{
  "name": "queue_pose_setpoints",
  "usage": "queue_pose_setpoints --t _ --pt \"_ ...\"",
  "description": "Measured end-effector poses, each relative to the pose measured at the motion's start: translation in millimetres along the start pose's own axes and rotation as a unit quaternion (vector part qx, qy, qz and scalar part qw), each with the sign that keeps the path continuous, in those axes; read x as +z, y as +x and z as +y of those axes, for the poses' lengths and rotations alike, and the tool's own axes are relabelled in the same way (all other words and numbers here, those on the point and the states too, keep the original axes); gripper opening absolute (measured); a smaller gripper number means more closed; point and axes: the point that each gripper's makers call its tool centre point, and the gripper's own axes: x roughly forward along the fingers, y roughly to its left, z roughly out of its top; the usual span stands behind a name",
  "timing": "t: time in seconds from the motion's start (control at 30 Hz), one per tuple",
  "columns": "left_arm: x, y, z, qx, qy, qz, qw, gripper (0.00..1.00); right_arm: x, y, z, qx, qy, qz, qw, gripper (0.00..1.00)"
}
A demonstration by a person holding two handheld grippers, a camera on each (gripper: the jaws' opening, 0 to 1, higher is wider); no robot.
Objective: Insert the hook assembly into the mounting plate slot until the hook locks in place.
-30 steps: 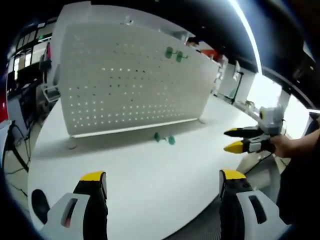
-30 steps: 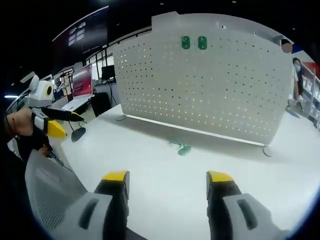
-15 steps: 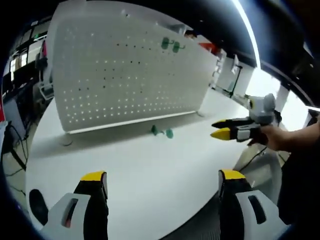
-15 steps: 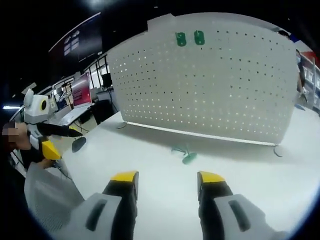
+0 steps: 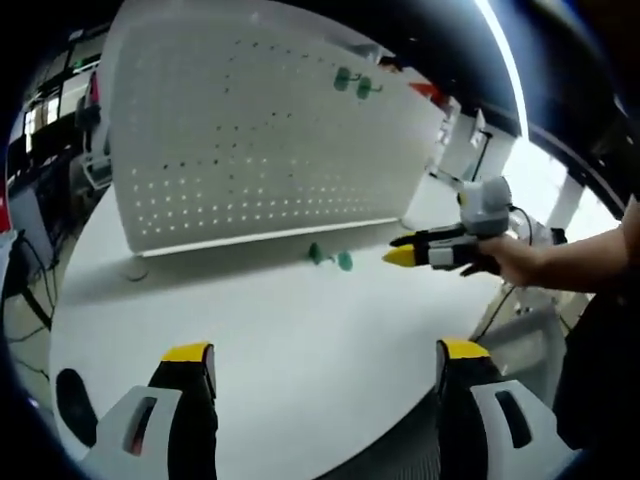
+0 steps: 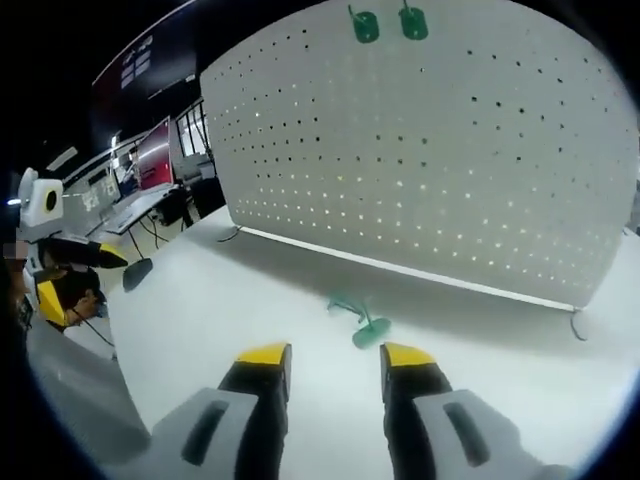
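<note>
A green plastic hook assembly (image 6: 355,318) is seen lying on the white tabletop (image 6: 250,290), just ahead of the right gripper (image 6: 333,358) and a little to the right of its centre line; the jaws are drawn fairly close with a narrow gap between them, and nothing is held. Beyond the hook stands the white perforated mounting plate (image 6: 440,150), upright on the table, with two green hooks (image 6: 389,22) already seated near its top edge. In the left gripper view the same hook (image 5: 329,257) is shown well ahead, near the foot of the plate (image 5: 250,130), with the right gripper (image 5: 400,257) reaching in beside it from the right; the left gripper (image 5: 325,362) is held wide open and empty, well back from the work.

The piece is judged to be light, stiff and thin — likely to skid on the smooth top if nudged, and easily twisted in a loose pinch; a grasp across the slender stem, clear of the round foot and of the end that must enter the slot, would seem soundest — though the fine shape cannot be made out.
</note>
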Motion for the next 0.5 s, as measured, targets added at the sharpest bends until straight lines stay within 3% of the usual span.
queue_pose_setpoints --t 0.1,0.5 --pt "-2.9 2 1.4 0.0 -0.004 0.006 1.0 0.92 0.4 13 -5 0.002 -0.002 0.009 1.0 0.27" --pt "-4.7 1 15.2 0.012 -0.02 0.011 0.9997 0.91 -2.0 57 -14 0.001 -0.009 0.043 0.999 0.24"
